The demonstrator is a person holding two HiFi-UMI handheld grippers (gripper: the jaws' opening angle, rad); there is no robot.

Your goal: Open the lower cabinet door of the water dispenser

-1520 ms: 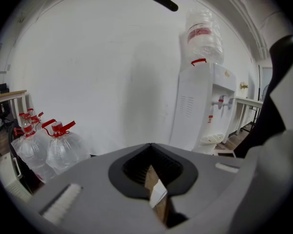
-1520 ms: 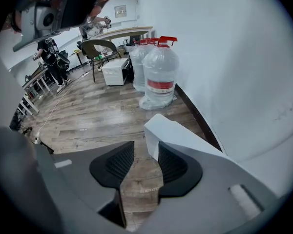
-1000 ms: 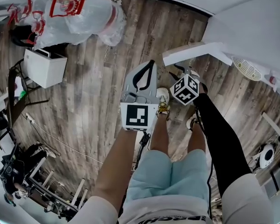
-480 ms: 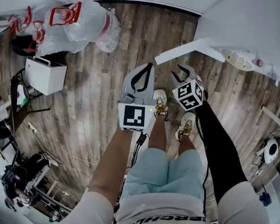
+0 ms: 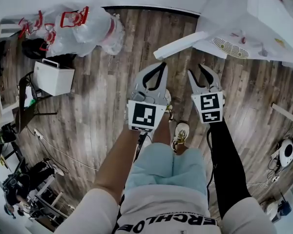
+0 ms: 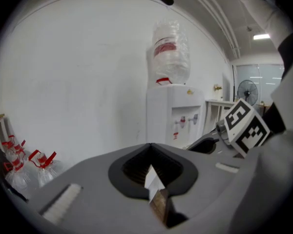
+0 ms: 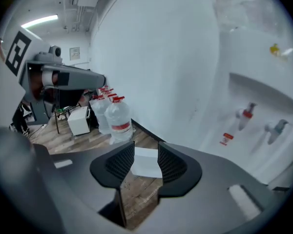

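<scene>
The white water dispenser point(image 5: 263, 13) fills the head view's top right; the left gripper view shows it point(image 6: 176, 116) with a clear bottle point(image 6: 170, 52) on top and two taps. A white door panel point(image 5: 178, 44) juts from its lower front over the floor. My left gripper point(image 5: 162, 65) is shut and empty, just below that panel's end. To its right, my right gripper point(image 5: 196, 71) stands open with nothing gripped. In the right gripper view its jaws point(image 7: 146, 152) frame the white panel point(image 7: 146, 164) further off. The dispenser's taps point(image 7: 249, 113) are at the right.
Several water bottles with red handles point(image 5: 83, 23) lie by the back wall. Left of me are a white box point(image 5: 51, 77) and a dark stand. Cables point(image 5: 53, 150) trail over the wooden floor. My feet point(image 5: 179, 133) are under the grippers. A standing fan point(image 6: 246, 91) is beyond the dispenser.
Both grippers have risen and come nearer the dispenser. The right one rolled, so its marker cube now faces up. The person's feet shifted back.
</scene>
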